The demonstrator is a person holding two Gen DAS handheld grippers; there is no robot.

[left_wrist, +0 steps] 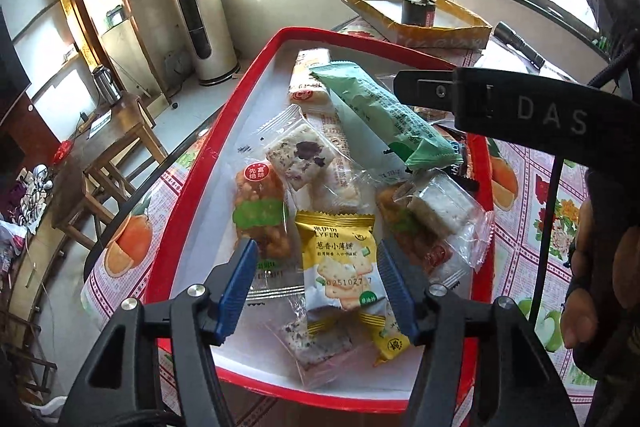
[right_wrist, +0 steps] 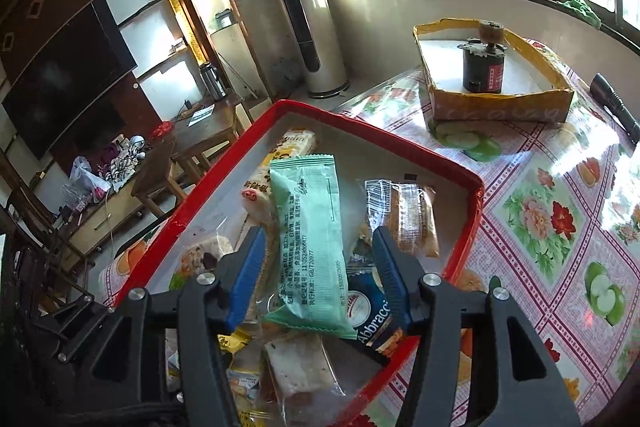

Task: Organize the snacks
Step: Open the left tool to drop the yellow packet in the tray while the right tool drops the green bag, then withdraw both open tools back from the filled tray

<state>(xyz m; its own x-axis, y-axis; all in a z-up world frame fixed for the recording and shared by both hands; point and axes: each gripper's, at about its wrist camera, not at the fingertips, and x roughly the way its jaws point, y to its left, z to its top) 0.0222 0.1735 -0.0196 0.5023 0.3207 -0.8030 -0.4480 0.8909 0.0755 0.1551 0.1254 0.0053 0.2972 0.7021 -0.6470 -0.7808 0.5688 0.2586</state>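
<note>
We see the left gripper (left_wrist: 316, 283) with blue pads (left_wrist: 239, 285) spread apart, nothing pinched. The yellow pack (left_wrist: 340, 263) lies between and below them, pads clear of it on both sides. Its long axis runs straight away from us, print upright toward the camera, near end pointing at the tray's near rim.

Right gripper (right_wrist: 318, 275) likewise spread, pads (right_wrist: 245, 277) not pressing anything. The green pack (right_wrist: 310, 247) lies between them, long axis running away from the camera, tilted slightly left at the far end, crimped ends near and far. In the left view the same green pack (left_wrist: 384, 115) runs diagonally, upper left to lower right, lying on top of other packs.

Outward from there: all snacks sit in the red tray (left_wrist: 188, 179), white inside. Left of the yellow pack, an orange pack (left_wrist: 262, 215), long axis also away from us. Beyond it a clear pack (left_wrist: 300, 155) holding a white bar, and another clear pack (left_wrist: 436, 211) to the right. A blue pack (right_wrist: 374, 315) lies just under the green one's near end; a biscuit pack (right_wrist: 408, 223) sits right of it.

Tray stands on a floral tablecloth (right_wrist: 540, 227). Well beyond it, a yellow box (right_wrist: 496, 99) with a dark cylinder (right_wrist: 482, 71) upright inside, and a torch (right_wrist: 616, 107) beside it.
</note>
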